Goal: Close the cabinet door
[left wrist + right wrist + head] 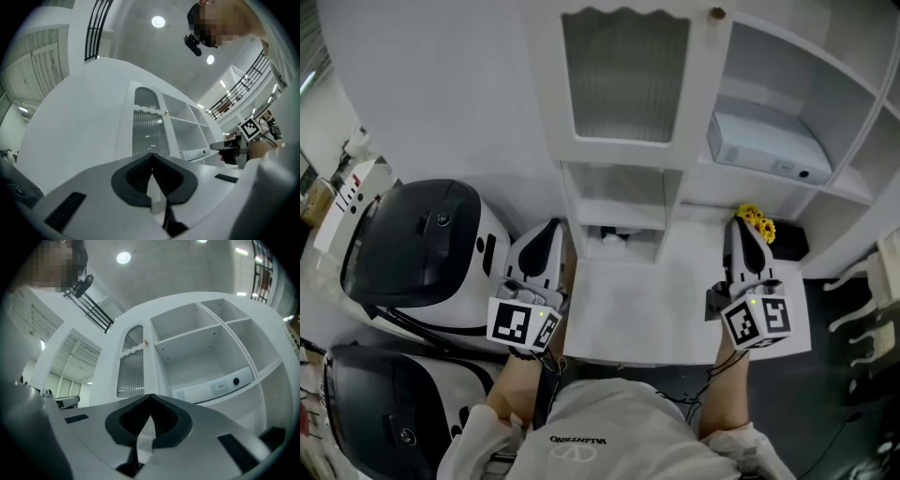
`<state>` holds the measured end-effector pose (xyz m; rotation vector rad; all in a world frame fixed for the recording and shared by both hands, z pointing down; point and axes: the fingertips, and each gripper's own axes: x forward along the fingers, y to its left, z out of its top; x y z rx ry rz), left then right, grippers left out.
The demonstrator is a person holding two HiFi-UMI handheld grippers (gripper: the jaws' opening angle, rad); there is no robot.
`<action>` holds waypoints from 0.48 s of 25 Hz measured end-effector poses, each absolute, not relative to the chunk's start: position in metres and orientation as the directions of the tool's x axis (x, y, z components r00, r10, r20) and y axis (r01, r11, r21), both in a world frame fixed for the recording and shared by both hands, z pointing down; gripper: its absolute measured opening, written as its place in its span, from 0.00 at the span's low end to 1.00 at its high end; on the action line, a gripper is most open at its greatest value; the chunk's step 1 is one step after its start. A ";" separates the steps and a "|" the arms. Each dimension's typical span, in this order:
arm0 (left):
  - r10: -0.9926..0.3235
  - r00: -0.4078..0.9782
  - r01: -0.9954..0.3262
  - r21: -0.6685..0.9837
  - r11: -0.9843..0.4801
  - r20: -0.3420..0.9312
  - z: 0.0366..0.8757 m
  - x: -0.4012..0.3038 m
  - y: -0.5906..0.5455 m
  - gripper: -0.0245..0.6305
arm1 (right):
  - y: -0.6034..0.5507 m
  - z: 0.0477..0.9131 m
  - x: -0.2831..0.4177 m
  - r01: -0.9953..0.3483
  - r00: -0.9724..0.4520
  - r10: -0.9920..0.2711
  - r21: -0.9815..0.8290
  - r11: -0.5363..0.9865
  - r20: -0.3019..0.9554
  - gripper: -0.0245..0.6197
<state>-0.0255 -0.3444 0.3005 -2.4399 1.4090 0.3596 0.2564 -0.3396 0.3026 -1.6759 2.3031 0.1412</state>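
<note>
Cabinet door (623, 75), ribbed glass panel, upper centre of head view. It looks flush with its frame, knob (717, 13) beside the open shelves (787, 84). Closing looks done, with nothing obvious left. Left gripper (551, 230) and right gripper (741, 230) sit lower in the frame, well apart from the door. Both have jaws together, empty, touching nothing.

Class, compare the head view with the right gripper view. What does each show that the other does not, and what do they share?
Only the head view shows two dark-lidded appliances at the left and yellow flowers by the cabinet.

Only the right gripper view shows a round ceiling lamp, a black railing, and the right gripper seen along its jaws, which are closed together with nothing between them.

Both show the cabinet door with its ribbed pane and the white box on an open shelf.
</note>
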 end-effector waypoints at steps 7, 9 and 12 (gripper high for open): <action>-0.840 0.451 -0.891 -0.108 -0.440 -0.300 0.341 -0.045 -0.342 0.04 | -0.335 0.336 0.251 -0.943 -0.295 -0.929 -0.091 0.321 -0.221 0.05; -0.845 0.446 -0.893 -0.091 -0.440 -0.295 0.345 -0.048 -0.340 0.04 | -0.334 0.342 0.250 -0.944 -0.293 -0.933 -0.089 0.317 -0.208 0.05; -0.849 0.441 -0.895 -0.077 -0.439 -0.291 0.349 -0.049 -0.338 0.04 | -0.331 0.348 0.249 -0.945 -0.294 -0.935 -0.087 0.315 -0.200 0.05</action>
